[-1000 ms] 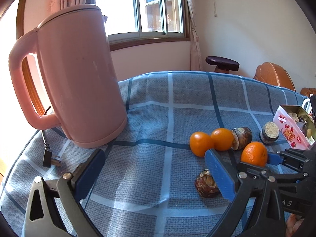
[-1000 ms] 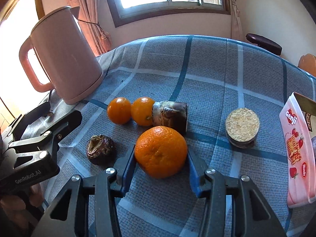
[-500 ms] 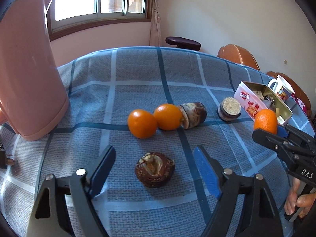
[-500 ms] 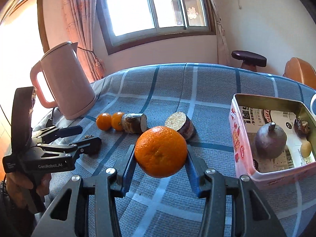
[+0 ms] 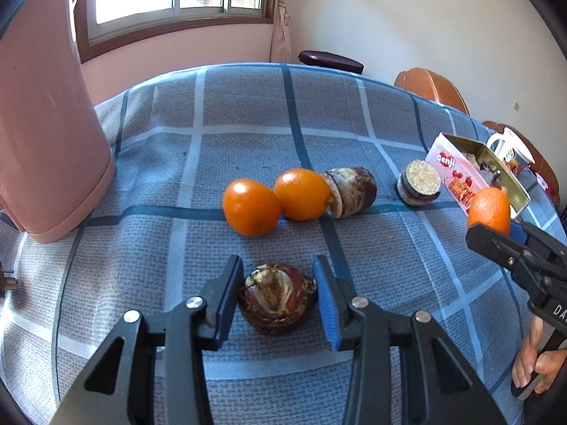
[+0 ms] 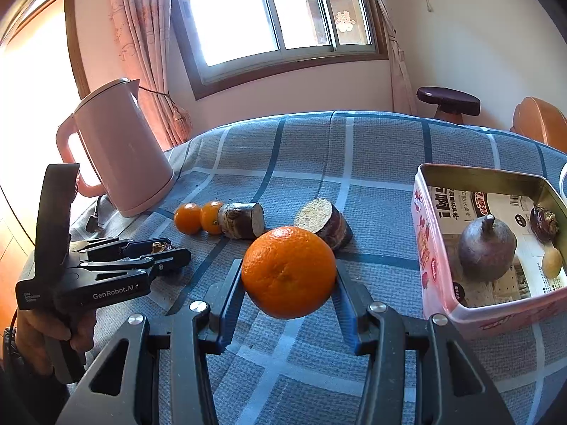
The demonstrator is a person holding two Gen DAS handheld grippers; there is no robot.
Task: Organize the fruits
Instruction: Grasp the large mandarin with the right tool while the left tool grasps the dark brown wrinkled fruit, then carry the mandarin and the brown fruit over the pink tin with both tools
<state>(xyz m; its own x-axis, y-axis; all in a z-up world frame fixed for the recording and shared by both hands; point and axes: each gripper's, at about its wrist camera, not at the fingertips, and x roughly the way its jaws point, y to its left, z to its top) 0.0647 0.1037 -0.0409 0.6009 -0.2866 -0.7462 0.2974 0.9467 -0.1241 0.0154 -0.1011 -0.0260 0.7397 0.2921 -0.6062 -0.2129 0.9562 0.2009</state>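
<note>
- Left wrist view: left hand-held gripper [image 5: 276, 295] now much narrower than a second ago, jaws closing around the brown fruit [image 5: 277, 299] on the table [image 5: 248, 113], pads just beside it, cut top facing up. Before: off to its left, wide open.
- Right wrist view: right hand-held gripper [image 6: 288, 292] clamped on the big orange [image 6: 288, 272], lifted off the table, now near the pink tin [image 6: 446, 283]. Round, no long side.
</note>
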